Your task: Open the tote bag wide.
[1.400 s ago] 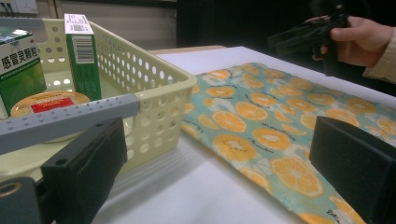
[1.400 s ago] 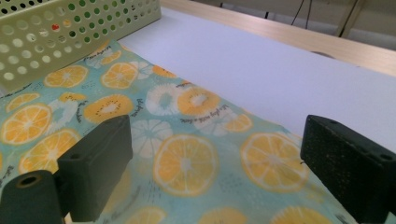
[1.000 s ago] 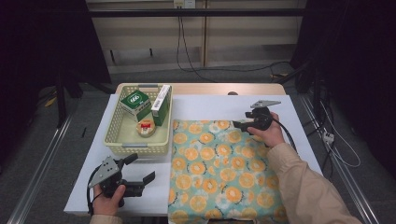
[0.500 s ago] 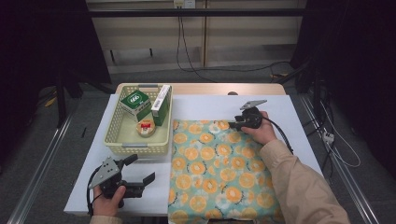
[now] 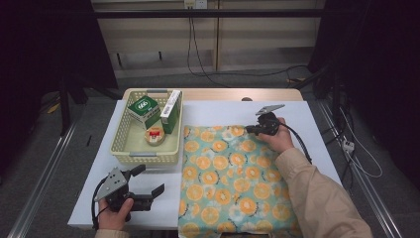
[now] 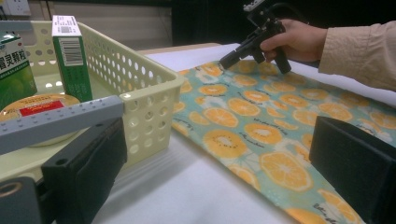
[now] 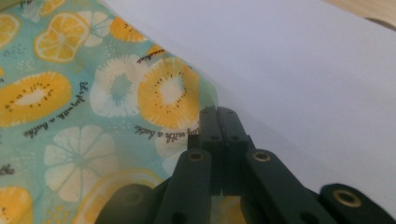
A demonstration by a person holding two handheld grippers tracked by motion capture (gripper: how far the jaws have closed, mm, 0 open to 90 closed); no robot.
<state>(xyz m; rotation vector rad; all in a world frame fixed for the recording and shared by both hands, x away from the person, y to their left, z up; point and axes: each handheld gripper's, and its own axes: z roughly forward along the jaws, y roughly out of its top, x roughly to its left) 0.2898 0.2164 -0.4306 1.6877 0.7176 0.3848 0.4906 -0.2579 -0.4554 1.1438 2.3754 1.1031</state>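
Two grippers are showing from above: my left gripper point(image 5: 148, 191) is resting spread wide on the white table point(image 5: 218, 111) below the basket point(image 5: 143, 157), my right gripper point(image 5: 250, 130) reaching the far edge of the orange-slice cloth point(image 5: 233, 183). Its own view is showing the jaws pressed together at that cloth's edge point(image 7: 205, 100), though I cannot tell whether they are pinching it.

1. A white-topped table point(image 5: 218, 111) stands in the middle, a strip of bare wood point(image 5: 233, 94) showing along its far edge.
2. Grey floor point(image 5: 79, 129) surrounds it.
3. Metal rails point(image 5: 42, 183) run along the floor on both sides.
4. A pale panelled wall point(image 5: 257, 34) lies behind, with black cables point(image 5: 190, 44) hanging from a wall socket point(image 5: 194, 4).
5. The room's sides are dark.
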